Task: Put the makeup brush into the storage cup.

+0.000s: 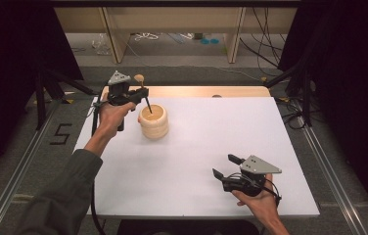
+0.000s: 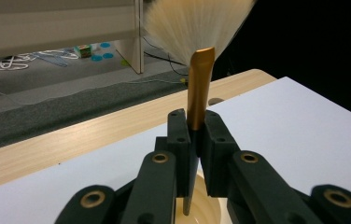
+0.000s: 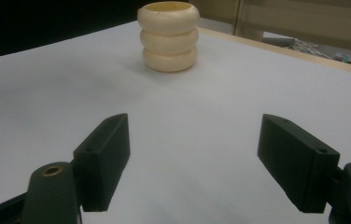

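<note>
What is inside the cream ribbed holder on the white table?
The brush's dark handle tip dips into the holder, held by the left gripper. The holder's bottom is hidden by its wall.

white table top [image 1: 196, 161] | wooden edge [image 1: 201, 91] | floor cables [image 1: 148, 36]

i see wide bare room across the white table top [image 1: 196, 147]; the one thing standing on it is the cream ribbed holder [image 1: 153, 121] at the far left. its mouth is partly taken by the brush [image 2: 197, 88] pinched in my left gripper [image 1: 140, 93], which hangs right above it. my right gripper [image 1: 225, 166], jaws spread, sits near the front edge, well apart, with an unblocked run of table up to the holder [image 3: 168, 37].
</note>
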